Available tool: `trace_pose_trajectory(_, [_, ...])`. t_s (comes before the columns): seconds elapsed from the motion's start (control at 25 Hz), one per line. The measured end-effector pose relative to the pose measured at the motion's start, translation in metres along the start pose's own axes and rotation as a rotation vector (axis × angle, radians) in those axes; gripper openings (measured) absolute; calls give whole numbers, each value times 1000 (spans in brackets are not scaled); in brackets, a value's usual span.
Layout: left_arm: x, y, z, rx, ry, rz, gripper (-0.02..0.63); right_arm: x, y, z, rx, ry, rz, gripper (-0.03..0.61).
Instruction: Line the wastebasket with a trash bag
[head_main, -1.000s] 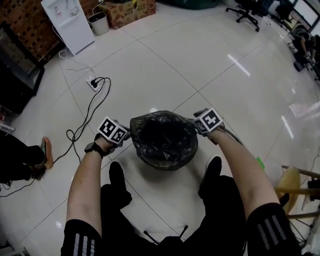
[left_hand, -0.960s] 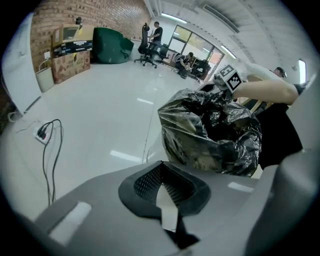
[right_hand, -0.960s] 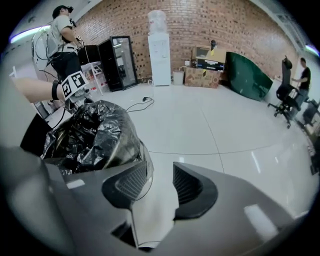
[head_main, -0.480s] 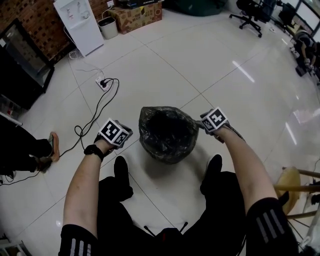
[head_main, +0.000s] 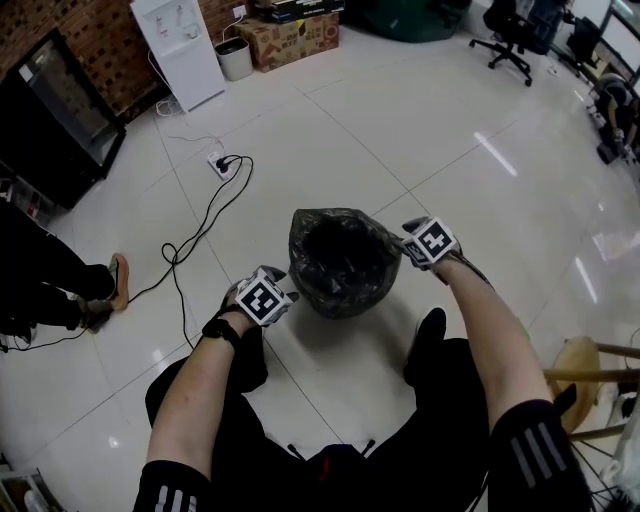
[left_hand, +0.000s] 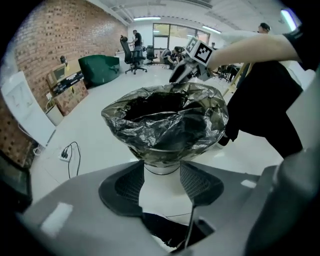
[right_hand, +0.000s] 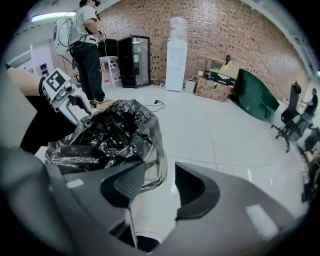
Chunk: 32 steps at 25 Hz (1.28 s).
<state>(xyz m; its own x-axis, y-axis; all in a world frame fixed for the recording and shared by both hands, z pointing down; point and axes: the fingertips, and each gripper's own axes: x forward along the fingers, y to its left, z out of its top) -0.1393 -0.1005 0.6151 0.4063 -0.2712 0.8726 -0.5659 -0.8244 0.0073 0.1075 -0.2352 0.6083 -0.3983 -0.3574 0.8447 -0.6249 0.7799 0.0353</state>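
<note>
The wastebasket stands on the white floor with a black trash bag draped over its rim; from the side the bag hangs crumpled round the top. My left gripper is drawn back off the near-left side of the basket. Its jaws are opening, with only floor and the basket's foot between them. My right gripper hovers at the right rim with jaws apart. The bag's edge hangs beside its left pad, not pinched.
A power strip with a black cable lies on the floor at the left. A white dispenser, a small bin and a cardboard box stand against the brick wall. Someone's feet are at left, a wooden stool at right.
My left gripper has let go of the bag's left rim, opened, and pulled back toward me. The right gripper has lifted a little at the right rim.
</note>
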Motion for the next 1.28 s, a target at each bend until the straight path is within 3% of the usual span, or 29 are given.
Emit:
trace_pose_trajectory(0.16, [7, -8, 6, 57, -16, 62, 222, -27, -3, 6, 49, -61, -36, 206])
trace_pose_trajectory(0.32, [20, -12, 7, 85, -2, 78, 201, -58, 17, 7, 132, -122, 47, 206])
trace_pose_trajectory(0.4, [23, -11, 4, 86, 5, 82, 196, -67, 42, 2, 107, -121, 116, 206])
trace_pose_trajectory(0.48, [26, -12, 2, 87, 9, 84, 195, -70, 72, -12, 12, -80, 166, 206])
trace_pose_trajectory(0.56, [29, -12, 3, 83, 11, 89, 195, -66, 98, -30, -118, -15, 185, 206])
trace_pose_trajectory(0.64, [30, -9, 3, 83, 15, 94, 195, -60, 110, -41, -177, 14, 177, 207])
trace_pose_trajectory(0.96, [44, -4, -2, 78, 37, 96, 195, -27, 113, -52, -181, -1, 168, 212])
trace_pose_trajectory(1.28, [50, 1, -7, 73, 53, 78, 196, -7, 113, -52, -171, -18, 216, 215])
